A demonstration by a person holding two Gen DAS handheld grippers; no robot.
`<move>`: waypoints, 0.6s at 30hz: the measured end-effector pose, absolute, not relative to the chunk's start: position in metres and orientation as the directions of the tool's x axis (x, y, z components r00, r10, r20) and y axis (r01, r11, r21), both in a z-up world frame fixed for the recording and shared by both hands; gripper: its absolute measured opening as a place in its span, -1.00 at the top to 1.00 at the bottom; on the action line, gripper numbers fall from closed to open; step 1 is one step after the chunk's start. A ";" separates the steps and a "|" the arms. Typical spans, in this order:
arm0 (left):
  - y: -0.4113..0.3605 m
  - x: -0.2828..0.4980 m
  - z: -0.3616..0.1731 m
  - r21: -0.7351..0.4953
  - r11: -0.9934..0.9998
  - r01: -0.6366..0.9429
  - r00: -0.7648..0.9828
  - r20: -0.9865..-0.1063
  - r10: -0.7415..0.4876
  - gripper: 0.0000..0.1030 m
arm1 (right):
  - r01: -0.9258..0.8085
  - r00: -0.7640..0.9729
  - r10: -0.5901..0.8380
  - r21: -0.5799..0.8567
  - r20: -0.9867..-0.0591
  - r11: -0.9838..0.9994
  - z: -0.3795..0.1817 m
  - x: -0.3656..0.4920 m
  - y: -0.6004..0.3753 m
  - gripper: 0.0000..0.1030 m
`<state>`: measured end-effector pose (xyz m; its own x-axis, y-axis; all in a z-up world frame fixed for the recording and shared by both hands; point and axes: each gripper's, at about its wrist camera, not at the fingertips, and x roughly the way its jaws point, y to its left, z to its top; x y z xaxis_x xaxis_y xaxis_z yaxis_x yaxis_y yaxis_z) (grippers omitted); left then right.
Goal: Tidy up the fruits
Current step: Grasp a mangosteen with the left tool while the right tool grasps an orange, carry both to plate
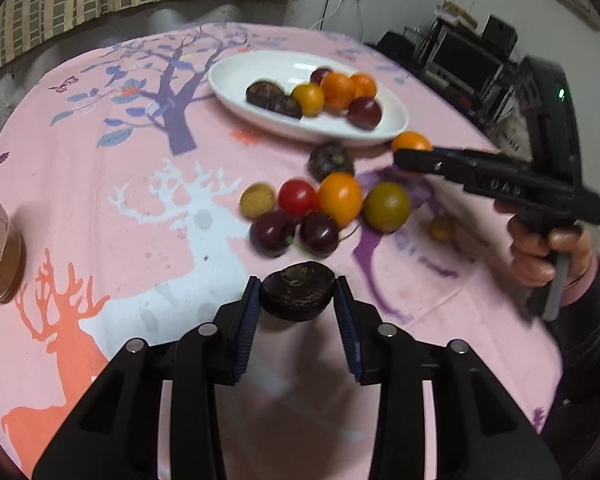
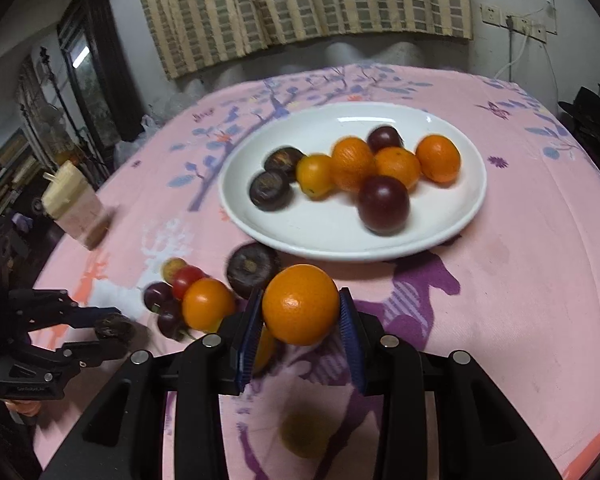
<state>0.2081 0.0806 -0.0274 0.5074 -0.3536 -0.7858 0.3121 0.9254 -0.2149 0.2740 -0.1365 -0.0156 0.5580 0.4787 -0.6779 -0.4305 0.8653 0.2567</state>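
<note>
My left gripper [image 1: 297, 298] is shut on a dark brown water chestnut [image 1: 298, 296], held above the cloth; it also shows in the right wrist view [image 2: 112, 328]. My right gripper [image 2: 300, 308] is shut on a small orange [image 2: 300, 304], held just short of the white oval plate [image 2: 340, 244]; in the left wrist view the same orange [image 1: 411, 142] sits at the plate's [image 1: 236, 76] near rim. The plate holds several oranges, dark plums and chestnuts. A loose cluster of fruit [image 1: 324, 208] lies on the pink cloth before the plate.
A pink printed tablecloth [image 1: 100, 200] covers the round table. A paper carton [image 2: 74, 208] stands at the left. A small yellowish fruit [image 2: 304, 432] lies under my right gripper. Curtains and shelves stand behind the table.
</note>
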 end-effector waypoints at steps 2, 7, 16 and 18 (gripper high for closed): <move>0.082 0.215 -0.010 -0.266 0.915 0.303 0.541 -0.742 -0.395 0.28 | -0.417 0.603 0.485 0.267 -0.634 0.869 -0.007 0.275 -0.141 0.27; 0.064 0.272 0.027 -0.246 0.934 0.259 0.643 -0.678 -0.357 0.28 | -0.345 0.687 0.419 0.242 -0.594 0.907 0.000 0.303 -0.146 0.27; 0.032 0.404 0.003 -0.182 0.964 0.192 0.615 -0.743 -0.263 0.28 | -0.387 0.618 0.437 0.231 -0.654 0.893 -0.017 0.340 -0.125 0.26; 0.032 0.415 -0.006 -0.162 0.971 0.174 0.594 -0.769 -0.235 0.21 | -0.403 0.606 0.456 0.243 -0.652 0.882 -0.017 0.339 -0.124 0.02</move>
<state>0.4148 0.0316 -0.0059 0.5941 -0.2350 -0.7693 0.1740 0.9713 -0.1623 0.3385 -0.1238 -0.0171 0.6058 0.4563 -0.6518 -0.4033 0.8823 0.2428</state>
